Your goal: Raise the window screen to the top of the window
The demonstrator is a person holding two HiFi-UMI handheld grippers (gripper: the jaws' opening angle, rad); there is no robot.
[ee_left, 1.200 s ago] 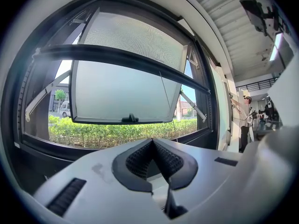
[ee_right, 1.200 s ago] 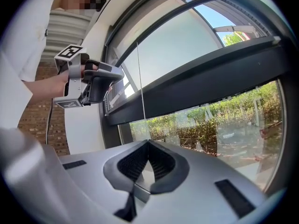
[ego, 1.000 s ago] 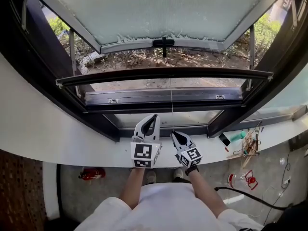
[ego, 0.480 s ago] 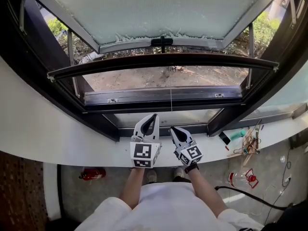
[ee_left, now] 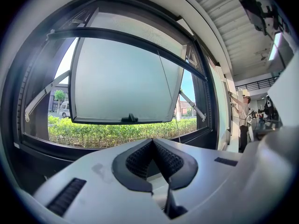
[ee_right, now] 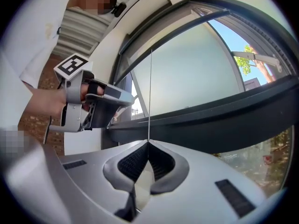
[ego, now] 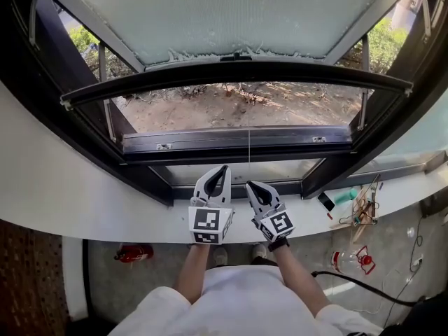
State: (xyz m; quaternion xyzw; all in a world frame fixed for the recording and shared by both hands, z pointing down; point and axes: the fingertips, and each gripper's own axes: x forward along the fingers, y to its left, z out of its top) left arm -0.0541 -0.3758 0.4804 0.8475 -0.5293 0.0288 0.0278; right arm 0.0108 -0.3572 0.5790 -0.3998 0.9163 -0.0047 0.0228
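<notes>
The window screen's dark bottom bar spans the opening high up, just under the lower edge of the frosted pane that swings outward. A thin cord runs straight down from the bar to my right gripper, which is shut on it. In the right gripper view the cord rises from the closed jaw tips. My left gripper is beside it to the left, shut with nothing in it. In the left gripper view the bar and the cord show ahead.
A white sill curves below the dark window frame. On the sill to the right lie a dark flat object and tangled wires. A red extinguisher lies on the floor. A person stands far off.
The screen's bar has climbed from the middle of the opening to near the open pane's lower edge, now hiding the pane's handle. My right gripper rose slightly with the cord; the left stayed still.
</notes>
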